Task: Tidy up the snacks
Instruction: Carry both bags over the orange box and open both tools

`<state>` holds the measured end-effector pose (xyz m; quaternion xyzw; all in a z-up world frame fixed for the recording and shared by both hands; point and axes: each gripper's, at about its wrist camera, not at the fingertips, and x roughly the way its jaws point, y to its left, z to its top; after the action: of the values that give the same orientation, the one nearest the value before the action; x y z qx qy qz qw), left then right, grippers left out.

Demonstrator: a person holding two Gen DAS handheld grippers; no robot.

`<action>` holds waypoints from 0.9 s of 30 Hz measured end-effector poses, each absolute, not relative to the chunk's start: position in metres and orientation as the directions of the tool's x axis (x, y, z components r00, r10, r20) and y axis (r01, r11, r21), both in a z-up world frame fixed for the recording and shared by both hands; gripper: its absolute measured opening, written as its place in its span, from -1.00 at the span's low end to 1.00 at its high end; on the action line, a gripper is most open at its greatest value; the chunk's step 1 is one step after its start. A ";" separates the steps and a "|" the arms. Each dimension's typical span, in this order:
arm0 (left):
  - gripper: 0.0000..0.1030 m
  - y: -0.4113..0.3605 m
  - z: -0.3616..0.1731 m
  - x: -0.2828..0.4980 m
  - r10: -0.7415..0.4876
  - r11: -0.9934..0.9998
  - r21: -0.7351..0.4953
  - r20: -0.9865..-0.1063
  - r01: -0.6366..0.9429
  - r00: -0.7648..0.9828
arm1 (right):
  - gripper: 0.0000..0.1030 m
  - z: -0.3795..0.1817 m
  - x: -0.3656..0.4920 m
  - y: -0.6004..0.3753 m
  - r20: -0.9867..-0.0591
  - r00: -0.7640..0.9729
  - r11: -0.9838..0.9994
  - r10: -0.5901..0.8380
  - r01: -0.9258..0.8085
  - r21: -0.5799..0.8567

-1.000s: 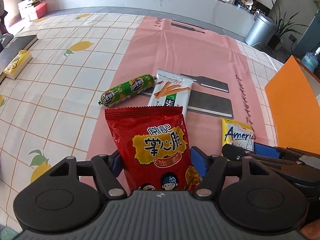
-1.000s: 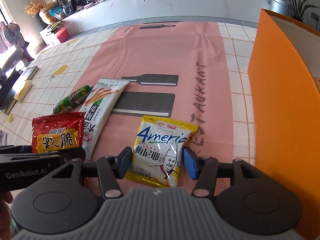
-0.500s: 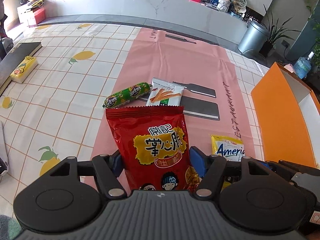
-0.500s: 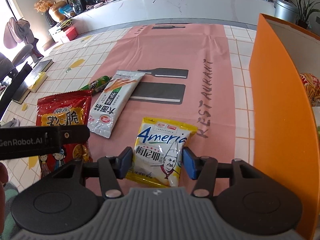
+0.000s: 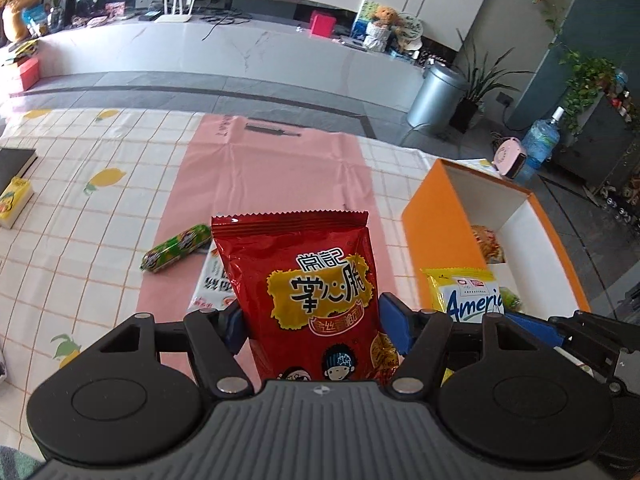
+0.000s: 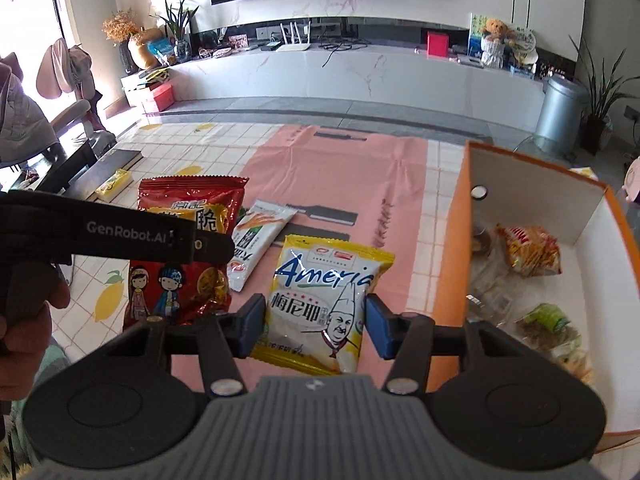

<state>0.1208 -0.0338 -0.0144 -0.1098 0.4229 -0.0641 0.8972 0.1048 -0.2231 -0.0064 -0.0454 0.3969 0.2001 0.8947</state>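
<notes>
The left gripper (image 5: 310, 326) has its blue fingers (image 5: 394, 322) closed against both sides of the red snack bag (image 5: 308, 280), which stands upright between them, lifted off the counter (image 5: 80, 240). The right gripper (image 6: 316, 326) clamps the yellow snack packet (image 6: 324, 292) the same way — its fingers (image 6: 378, 326) press on the packet's lower edges, and the packet is held up above the pink mat (image 6: 340, 176). The orange box (image 6: 452, 264) stands just to the right, several wrapped snacks already inside. Lying on the mat beyond the bags are a white stick-snack packet (image 6: 256, 240) and a green sausage (image 5: 176, 248), side by side.
</notes>
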 end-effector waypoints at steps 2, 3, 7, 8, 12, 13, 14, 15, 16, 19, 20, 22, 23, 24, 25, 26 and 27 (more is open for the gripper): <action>0.48 -0.048 -0.004 0.125 -0.231 0.966 -0.251 -0.731 0.061 0.642 | 0.01 0.006 0.107 -0.237 -0.724 0.626 0.924 0.290 -0.379 0.042; 0.48 -0.057 0.001 0.127 -0.248 0.964 -0.252 -0.726 0.087 0.642 | 0.01 0.012 0.109 -0.245 -0.725 0.634 0.930 0.270 -0.367 0.025; 0.48 -0.091 0.013 0.134 -0.303 0.953 -0.244 -0.711 0.181 0.635 | 0.01 0.026 0.115 -0.274 -0.729 0.647 0.945 0.222 -0.328 -0.004; 0.48 -0.099 0.015 0.136 -0.314 0.949 -0.242 -0.708 0.200 0.633 | 0.01 0.028 0.115 -0.280 -0.730 0.650 0.947 0.210 -0.320 -0.012; 0.48 -0.126 0.018 0.146 -0.357 0.933 -0.245 -0.703 0.262 0.615 | 0.01 0.031 0.117 -0.305 -0.738 0.654 0.955 0.163 -0.292 -0.048; 0.48 -0.132 0.018 0.149 -0.365 0.930 -0.243 -0.704 0.276 0.609 | 0.01 0.030 0.117 -0.310 -0.742 0.653 0.956 0.153 -0.288 -0.056; 0.48 -0.138 0.018 0.152 -0.369 0.927 -0.239 -0.707 0.288 0.603 | 0.01 0.030 0.118 -0.316 -0.746 0.650 0.957 0.144 -0.282 -0.061; 0.48 -0.144 0.017 0.155 -0.375 0.924 -0.234 -0.709 0.303 0.597 | 0.01 0.029 0.119 -0.322 -0.753 0.644 0.959 0.137 -0.277 -0.062; 0.48 -0.151 0.016 0.157 -0.384 0.919 -0.231 -0.712 0.320 0.589 | 0.01 0.027 0.120 -0.328 -0.759 0.638 0.960 0.133 -0.272 -0.061; 0.48 -0.171 0.010 0.166 -0.414 0.899 -0.230 -0.723 0.372 0.553 | 0.01 0.019 0.124 -0.345 -0.775 0.622 0.964 0.111 -0.257 -0.068; 0.48 -0.178 0.007 0.169 -0.419 0.894 -0.226 -0.729 0.388 0.541 | 0.01 0.016 0.127 -0.349 -0.779 0.617 0.964 0.109 -0.258 -0.069; 0.48 -0.191 0.001 0.176 -0.423 0.883 -0.211 -0.745 0.420 0.515 | 0.01 0.009 0.132 -0.357 -0.789 0.604 0.963 0.114 -0.263 -0.062; 0.48 -0.197 -0.002 0.178 -0.424 0.877 -0.203 -0.753 0.436 0.503 | 0.01 0.006 0.134 -0.360 -0.794 0.597 0.961 0.118 -0.269 -0.059; 0.48 -0.202 -0.006 0.181 -0.424 0.871 -0.195 -0.761 0.451 0.491 | 0.01 0.002 0.137 -0.364 -0.798 0.590 0.960 0.123 -0.276 -0.056; 0.48 -0.207 -0.009 0.183 -0.424 0.865 -0.188 -0.768 0.465 0.479 | 0.00 -0.001 0.138 -0.365 -0.802 0.584 0.958 0.124 -0.280 -0.055; 0.48 -0.212 -0.011 0.186 -0.425 0.859 -0.183 -0.775 0.478 0.468 | 0.00 -0.004 0.142 -0.368 -0.805 0.580 0.957 0.125 -0.283 -0.055; 0.48 -0.217 -0.014 0.188 -0.425 0.853 -0.176 -0.781 0.492 0.457 | 0.00 -0.008 0.145 -0.371 -0.808 0.575 0.956 0.128 -0.288 -0.054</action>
<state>0.1884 -0.2173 -0.0139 0.0373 0.4462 -0.2687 0.8528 0.1450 -0.3710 -0.0077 -0.0899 0.4457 0.1178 0.8829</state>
